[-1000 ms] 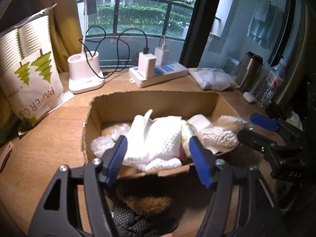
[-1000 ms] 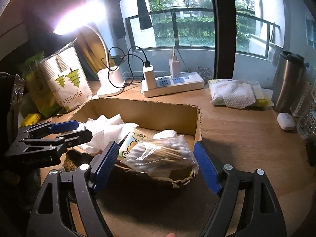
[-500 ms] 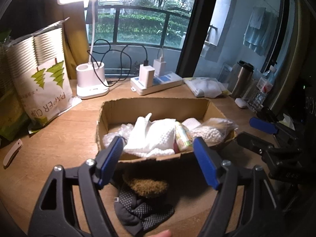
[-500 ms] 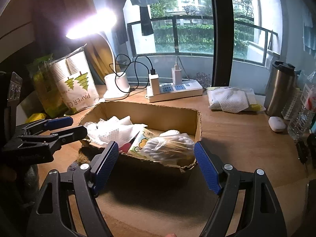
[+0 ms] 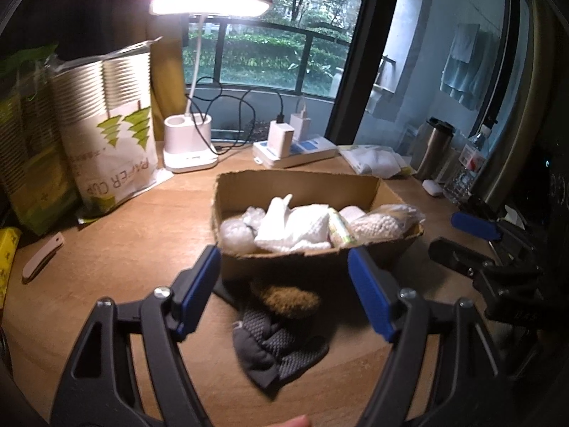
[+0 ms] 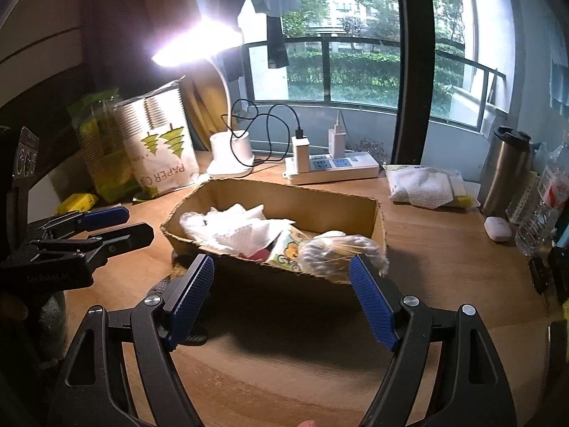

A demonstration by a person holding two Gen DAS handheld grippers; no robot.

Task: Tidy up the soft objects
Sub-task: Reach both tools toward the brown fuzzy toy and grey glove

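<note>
1. Cup pack [image 5: 117, 149], far left of the desk, upright against green packets; stock, no part of the job, by my reading.
2. Lamp [image 5: 190, 149], lit, white base behind the box, cables running to the power strip [image 5: 295, 149].
3. Left gripper [image 5: 281, 288]: jaws spread wide, nothing between the pads. It hangs over the near desk edge, pointing down at the glove.
4. Glove [image 5: 277, 348], dark knit with a brown fleecy cuff, lying on the desk just in front of the box's near wall, partly in its shadow. Probably the one soft item not yet put away, hence the left gripper's aim.
5. Box [image 5: 295, 185], open-topped cardboard, mid-desk. Holds white cloth [image 5: 291, 227], a clear plastic wad, a printed packet and, at its right end, a bag of cotton swabs [image 6: 338, 252] bulging over the near rim.
6. Right gripper [image 6: 281, 299]: jaws likewise spread and empty, short of the box, facing the swab bag.
7. Right side: wipes pack [image 6: 423, 185], steel tumbler [image 6: 505, 170], small white case, water bottle.
8. Surface: wooden desk [image 6: 444, 249], warm-toned. Room: railed window behind, greenery outside, laundry hanging.
</note>
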